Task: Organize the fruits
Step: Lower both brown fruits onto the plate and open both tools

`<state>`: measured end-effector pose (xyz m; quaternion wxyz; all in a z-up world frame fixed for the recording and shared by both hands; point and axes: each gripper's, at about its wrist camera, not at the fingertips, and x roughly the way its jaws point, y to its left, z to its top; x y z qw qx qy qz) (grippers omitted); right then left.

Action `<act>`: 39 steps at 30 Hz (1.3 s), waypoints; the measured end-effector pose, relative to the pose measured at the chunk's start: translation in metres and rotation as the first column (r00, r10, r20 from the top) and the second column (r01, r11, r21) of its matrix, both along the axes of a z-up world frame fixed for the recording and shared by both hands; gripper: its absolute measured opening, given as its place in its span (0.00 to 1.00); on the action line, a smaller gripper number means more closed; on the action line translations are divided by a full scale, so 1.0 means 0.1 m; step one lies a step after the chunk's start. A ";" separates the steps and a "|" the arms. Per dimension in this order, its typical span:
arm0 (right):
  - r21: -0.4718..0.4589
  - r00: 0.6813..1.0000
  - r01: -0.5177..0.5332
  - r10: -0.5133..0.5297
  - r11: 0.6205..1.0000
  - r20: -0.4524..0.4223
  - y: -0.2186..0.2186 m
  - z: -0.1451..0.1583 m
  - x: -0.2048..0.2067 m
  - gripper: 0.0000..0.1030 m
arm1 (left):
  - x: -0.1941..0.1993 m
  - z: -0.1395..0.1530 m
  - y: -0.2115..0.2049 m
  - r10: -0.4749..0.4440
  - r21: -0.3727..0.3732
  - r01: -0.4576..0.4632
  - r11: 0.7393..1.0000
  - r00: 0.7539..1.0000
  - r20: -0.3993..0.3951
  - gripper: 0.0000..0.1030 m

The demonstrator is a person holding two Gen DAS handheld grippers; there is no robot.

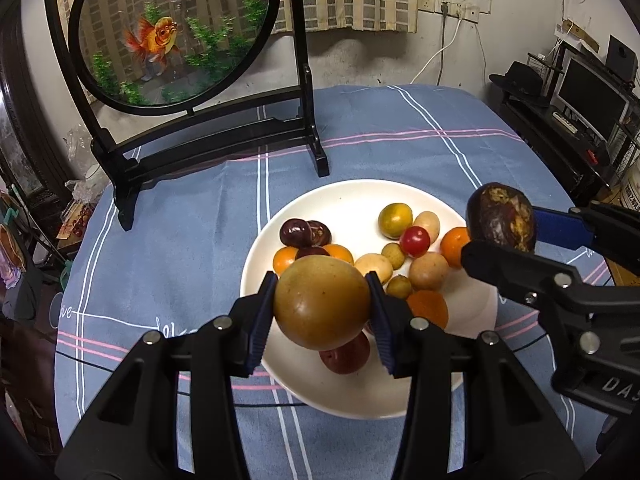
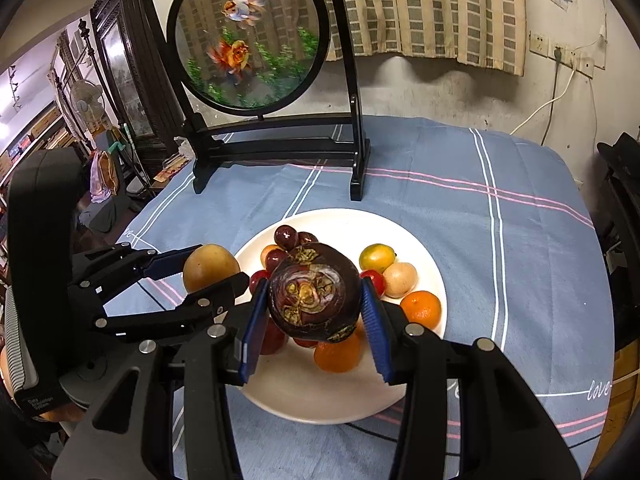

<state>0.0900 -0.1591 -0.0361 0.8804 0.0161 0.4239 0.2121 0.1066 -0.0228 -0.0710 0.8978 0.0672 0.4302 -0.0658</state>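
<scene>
My left gripper [image 1: 322,307] is shut on a round yellow-brown fruit [image 1: 322,307], held above the near left part of the white plate [image 1: 352,196]. It also shows in the right wrist view [image 2: 210,267]. My right gripper [image 2: 314,300] is shut on a dark purple mangosteen [image 2: 314,300], held above the plate's right edge; it also shows in the left wrist view [image 1: 502,218]. The plate [image 2: 416,240] holds several small fruits: oranges, a red tomato [image 1: 415,241], dark cherries, pale and green ones.
A black-framed goldfish screen [image 1: 172,32] stands on the blue checked tablecloth [image 1: 400,128] behind the plate. The table's right edge drops to a shelf with a monitor [image 1: 592,96]. Cluttered furniture stands off the left edge.
</scene>
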 end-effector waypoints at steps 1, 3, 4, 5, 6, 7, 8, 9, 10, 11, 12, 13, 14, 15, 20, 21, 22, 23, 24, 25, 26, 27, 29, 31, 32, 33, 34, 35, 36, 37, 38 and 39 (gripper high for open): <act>0.001 1.000 -0.001 0.001 1.000 -0.002 0.00 -0.01 0.02 0.44 | 0.01 -0.01 -0.01 -0.001 0.001 0.001 1.000 1.000 0.000 0.44; -0.002 1.000 -0.005 0.005 1.000 -0.007 0.01 -0.04 0.05 0.44 | 0.03 -0.03 -0.01 -0.001 -0.003 0.001 1.000 1.000 -0.003 0.44; -0.005 1.000 -0.007 0.006 1.000 -0.008 0.02 -0.05 0.08 0.44 | 0.05 -0.04 -0.01 -0.001 -0.004 0.001 1.000 1.000 -0.005 0.44; -0.006 1.000 -0.008 0.008 1.000 -0.011 0.03 -0.06 0.10 0.44 | 0.06 -0.05 -0.01 -0.002 -0.003 0.002 1.000 1.000 -0.006 0.44; -0.006 1.000 -0.009 0.009 1.000 -0.013 0.03 -0.08 0.12 0.44 | 0.07 -0.06 -0.02 -0.001 -0.002 0.001 1.000 1.000 -0.007 0.44; -0.008 1.000 -0.009 0.009 1.000 -0.017 0.03 -0.10 0.14 0.44 | 0.09 -0.08 -0.02 -0.002 0.000 0.002 1.000 1.000 -0.010 0.44; -0.010 1.000 -0.008 0.008 1.000 -0.020 0.03 -0.12 0.17 0.44 | 0.10 -0.10 -0.02 -0.004 0.001 0.004 1.000 1.000 -0.014 0.44; -0.009 1.000 -0.006 0.006 1.000 -0.023 0.03 -0.13 0.19 0.44 | 0.11 -0.11 -0.02 -0.003 0.002 0.003 1.000 1.000 -0.016 0.44; -0.009 1.000 -0.006 0.005 1.000 -0.026 0.03 -0.14 0.20 0.44 | 0.12 -0.13 -0.02 -0.004 0.002 0.004 1.000 1.000 -0.018 0.44; -0.010 1.000 -0.005 0.004 1.000 -0.028 0.02 -0.15 0.23 0.44 | 0.14 -0.14 -0.03 -0.006 0.002 0.006 1.000 1.000 -0.021 0.44; -0.012 1.000 -0.003 0.003 1.000 -0.029 0.03 -0.16 0.25 0.44 | 0.14 -0.15 -0.04 -0.006 0.004 0.006 1.000 1.000 -0.022 0.44; -0.012 1.000 -0.004 0.003 1.000 -0.030 0.03 -0.18 0.27 0.44 | 0.15 -0.16 -0.04 -0.005 0.004 0.005 1.000 1.000 -0.022 0.44; -0.013 1.000 -0.004 0.003 1.000 -0.030 0.04 -0.19 0.28 0.44 | 0.16 -0.17 -0.04 -0.005 0.003 0.005 1.000 1.000 -0.023 0.44; -0.014 1.000 -0.004 0.004 1.000 -0.030 0.04 -0.20 0.30 0.44 | 0.17 -0.18 -0.04 -0.006 0.002 0.006 1.000 1.000 -0.025 0.44; -0.017 0.999 -0.004 0.004 1.000 -0.033 0.05 -0.24 0.39 0.44 | 0.22 -0.22 -0.05 -0.007 0.010 0.007 1.000 1.000 -0.024 0.44; -0.016 0.999 -0.005 0.005 1.000 -0.035 0.06 -0.25 0.41 0.44 | 0.23 -0.22 -0.05 -0.008 0.010 0.008 1.000 1.000 -0.024 0.44; -0.016 0.999 -0.004 0.004 1.000 -0.036 0.06 -0.26 0.43 0.44 | 0.25 -0.23 -0.05 -0.008 0.011 0.008 1.000 1.000 -0.024 0.44; -0.017 0.999 -0.004 0.003 1.000 -0.038 0.06 -0.27 0.45 0.44 | 0.26 -0.23 -0.05 -0.007 0.014 0.007 1.000 1.000 -0.024 0.44; -0.018 0.999 -0.004 0.003 1.000 -0.044 0.07 -0.29 0.47 0.44 | 0.27 -0.24 -0.06 -0.008 0.018 0.008 1.000 1.000 -0.022 0.45; -0.024 0.998 -0.011 0.010 1.000 -0.062 0.08 -0.33 0.50 0.45 | 0.27 -0.25 -0.06 -0.008 0.024 0.009 1.000 1.000 -0.025 0.45; -0.033 0.997 -0.013 0.010 0.999 -0.073 0.10 -0.35 0.52 0.47 | 0.28 -0.27 -0.07 -0.007 0.026 0.008 1.000 0.999 -0.032 0.45; -0.040 0.997 -0.012 0.008 0.999 -0.078 0.11 -0.36 0.53 0.61 | 0.30 -0.28 -0.06 -0.003 0.026 0.004 1.000 0.999 -0.038 0.49; -0.026 0.998 0.003 -0.005 1.000 -0.055 0.09 -0.33 0.52 0.69 | 0.28 -0.27 -0.05 0.010 0.035 -0.009 0.999 1.000 -0.019 0.62; -0.011 0.999 0.009 -0.010 1.000 -0.049 0.06 -0.30 0.52 0.69 | 0.27 -0.24 -0.05 0.015 0.044 -0.015 0.999 1.000 0.002 0.64; -0.006 0.999 0.015 -0.015 1.000 -0.045 0.04 -0.28 0.51 0.69 | 0.27 -0.22 -0.05 0.013 0.041 -0.013 0.999 1.000 0.003 0.64; -0.002 0.999 0.017 -0.017 1.000 -0.045 0.03 -0.28 0.51 0.69 | 0.27 -0.20 -0.04 0.014 0.040 -0.014 0.999 1.000 0.008 0.64; 0.002 0.999 0.021 -0.021 1.000 -0.046 0.00 -0.27 0.50 0.69 | 0.26 -0.18 -0.04 0.016 0.042 -0.016 0.999 1.000 0.014 0.65; 0.004 0.999 0.028 -0.027 1.000 -0.045 -0.02 -0.26 0.49 0.69 | 0.25 -0.16 -0.04 0.015 0.041 -0.016 0.999 1.000 0.019 0.66; 0.010 0.998 0.035 -0.034 0.999 -0.044 -0.06 -0.25 0.46 0.69 | 0.24 -0.14 -0.04 0.015 0.040 -0.016 0.999 1.000 0.024 0.66; 0.018 0.998 0.038 -0.037 0.999 -0.047 -0.09 -0.24 0.44 0.69 | 0.22 -0.11 -0.04 0.015 0.038 -0.017 0.999 0.999 0.030 0.66; 0.025 0.998 0.043 -0.042 0.999 -0.050 -0.12 -0.24 0.42 0.69 | 0.20 -0.09 -0.04 0.015 0.037 -0.016 0.999 0.999 0.035 0.67; 0.029 0.998 0.048 -0.046 0.998 -0.051 -0.14 -0.24 0.39 0.69 | 0.18 -0.05 -0.05 0.014 0.038 -0.016 0.999 0.999 0.045 0.68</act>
